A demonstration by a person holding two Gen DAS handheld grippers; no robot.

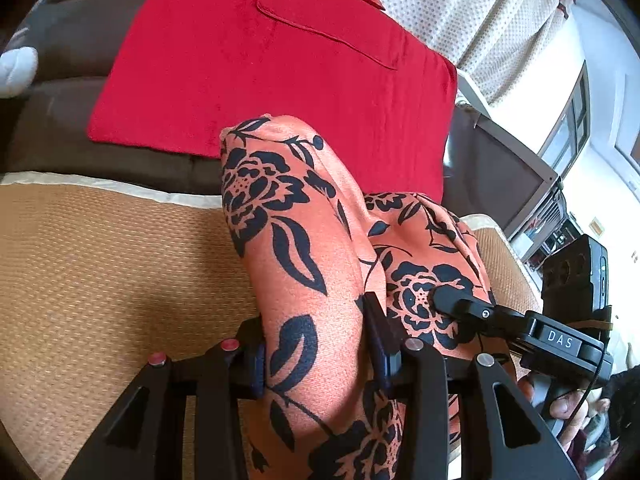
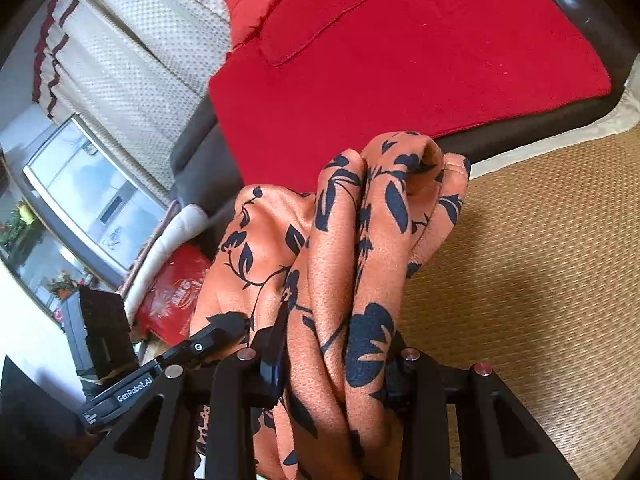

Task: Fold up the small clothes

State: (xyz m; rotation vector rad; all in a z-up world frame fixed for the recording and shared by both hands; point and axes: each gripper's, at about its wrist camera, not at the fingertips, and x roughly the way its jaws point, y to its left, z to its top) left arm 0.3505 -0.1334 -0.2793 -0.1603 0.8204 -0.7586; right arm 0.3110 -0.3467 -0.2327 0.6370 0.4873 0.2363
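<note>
Floral garment [image 1: 316, 264] is bunched in both tongs above the woven mat [image 1: 100, 264]; the left gripper [image 1: 316, 356] clamps one thick fold, the right gripper [image 2: 336, 364] another. Only the left view shows the right gripper's [image 1: 452, 300] tip against the cloth; beyond lies the red cushion [image 2: 400, 72].

Woven tan mat [image 1: 104, 264] with a pale cloth border [image 1: 100, 184] covers the near seat surface. Behind it, a dark brown sofa back [image 1: 60, 128] carries a red velvet cushion [image 1: 280, 72], with a second red cushion [image 2: 304, 4] leaning above. Cream dotted curtain [image 2: 144, 80] with dark red trim hangs beside a window [image 2: 92, 192]; strong daylight enters, overexposing the pane. A red printed bag [image 2: 172, 296] lies below the window.
</note>
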